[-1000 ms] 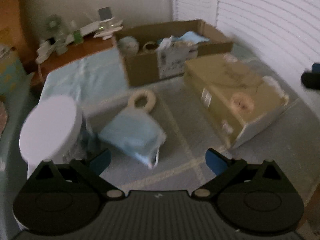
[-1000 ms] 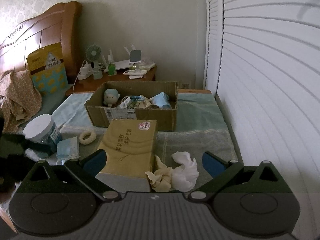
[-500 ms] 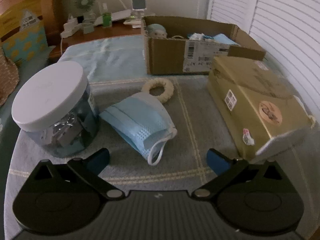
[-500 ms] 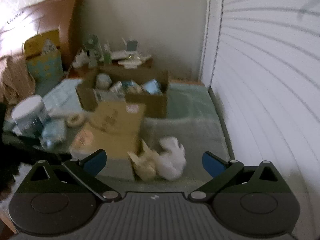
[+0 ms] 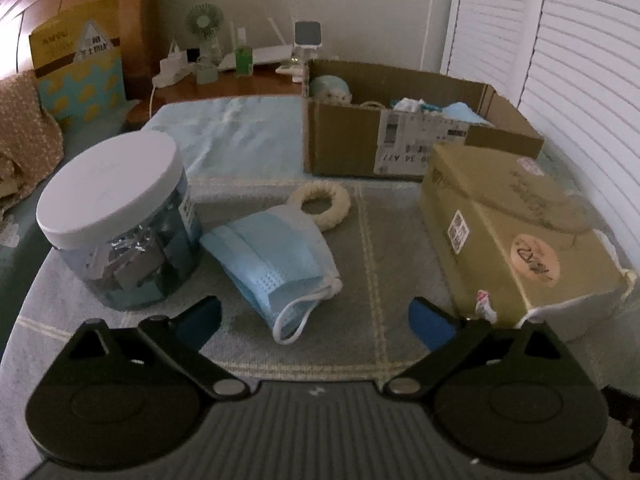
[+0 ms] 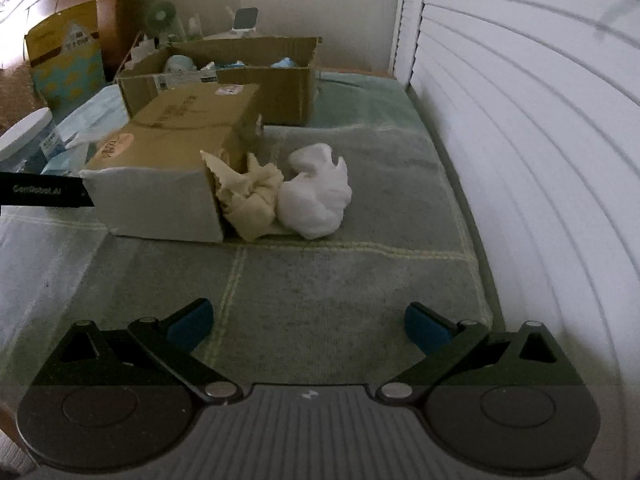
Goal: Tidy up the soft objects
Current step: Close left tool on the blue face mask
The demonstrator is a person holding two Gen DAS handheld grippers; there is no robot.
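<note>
A light blue face mask (image 5: 276,256) lies on the grey blanket, just ahead of my left gripper (image 5: 314,318). That gripper's jaws stand wide and are closing a little, with only the mask's ear loop near the gap. A cream ring (image 5: 319,204) rests behind the mask. In the right wrist view a cream crumpled cloth (image 6: 250,194) and a white crumpled cloth (image 6: 316,192) lie side by side against the tan box (image 6: 168,152). My right gripper (image 6: 308,326) hangs open over bare blanket, short of both cloths. An open cardboard box (image 5: 400,140) at the back holds soft items.
A clear jar with a white lid (image 5: 116,220) stands left of the mask. The long tan box (image 5: 512,224) lies to the right. White slatted doors (image 6: 540,140) line the right side. A nightstand (image 5: 224,80) with a fan and bottles is behind.
The left view has rolled level and steadied on the mask. The right gripper has dropped lower and come nearer to the two cloths.
</note>
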